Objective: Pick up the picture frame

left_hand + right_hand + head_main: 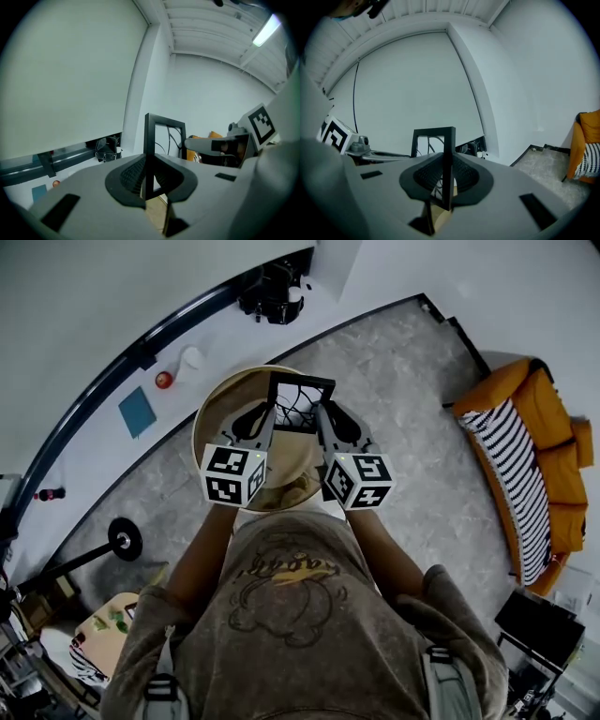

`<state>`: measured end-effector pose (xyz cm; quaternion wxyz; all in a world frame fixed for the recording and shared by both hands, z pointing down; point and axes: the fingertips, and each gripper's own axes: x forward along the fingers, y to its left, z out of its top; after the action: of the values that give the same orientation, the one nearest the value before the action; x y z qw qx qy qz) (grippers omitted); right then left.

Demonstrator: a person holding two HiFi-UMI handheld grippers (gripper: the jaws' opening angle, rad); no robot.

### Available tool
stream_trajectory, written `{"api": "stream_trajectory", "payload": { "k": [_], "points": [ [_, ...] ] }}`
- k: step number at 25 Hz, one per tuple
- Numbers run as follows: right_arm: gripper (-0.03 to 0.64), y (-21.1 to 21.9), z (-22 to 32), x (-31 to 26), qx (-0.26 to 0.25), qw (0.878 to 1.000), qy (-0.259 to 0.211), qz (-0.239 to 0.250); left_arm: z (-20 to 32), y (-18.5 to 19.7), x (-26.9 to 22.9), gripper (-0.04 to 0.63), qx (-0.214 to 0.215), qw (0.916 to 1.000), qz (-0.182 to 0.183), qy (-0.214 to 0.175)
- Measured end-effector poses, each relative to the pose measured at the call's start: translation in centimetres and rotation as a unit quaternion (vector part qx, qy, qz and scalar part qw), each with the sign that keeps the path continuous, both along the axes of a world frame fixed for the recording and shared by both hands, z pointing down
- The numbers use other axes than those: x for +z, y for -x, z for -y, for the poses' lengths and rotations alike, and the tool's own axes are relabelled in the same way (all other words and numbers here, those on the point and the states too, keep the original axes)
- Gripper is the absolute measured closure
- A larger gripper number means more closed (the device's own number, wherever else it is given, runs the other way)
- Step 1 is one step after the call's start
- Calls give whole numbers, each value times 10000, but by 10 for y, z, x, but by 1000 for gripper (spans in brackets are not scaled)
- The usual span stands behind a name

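Head view is showing me the grey floor point(403, 362) spreading around the round table point(208, 423), with the orange sofa point(548, 442) sitting well off to the table's right. A black bag point(272, 292) is lying beyond the table's far side. The frame point(301, 401) is standing upright over the table's far half, held between my two tools, its dark wire pattern facing me. My left gripper point(269, 414) is clamping the frame's left bar; in the left gripper view its ribbed pads point(131, 176) are pressing on that bar from both sides. My right gripper point(322, 414) is clenching the frame's right bar the same way, its pads point(464, 176) squeezing the black edge with the tan tabletop showing beneath. A blue square point(137, 412) and a small red ball point(164, 381) are lying just left of the table.
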<state>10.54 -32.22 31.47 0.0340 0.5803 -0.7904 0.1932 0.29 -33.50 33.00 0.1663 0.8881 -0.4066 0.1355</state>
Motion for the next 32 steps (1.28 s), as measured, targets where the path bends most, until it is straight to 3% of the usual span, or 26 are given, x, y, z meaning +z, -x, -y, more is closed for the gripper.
{"api": "stream_trajectory", "payload": {
  "k": [14,32],
  "points": [
    [548,17,-31,-35,-217,9991,-373,-32,-29,17,-36,532,-52,9987,67,-505],
    [549,20,-42,-35,-345,9982,-487,-7,-44,20,-30,537,-44,9990,89,-446]
  ]
}}
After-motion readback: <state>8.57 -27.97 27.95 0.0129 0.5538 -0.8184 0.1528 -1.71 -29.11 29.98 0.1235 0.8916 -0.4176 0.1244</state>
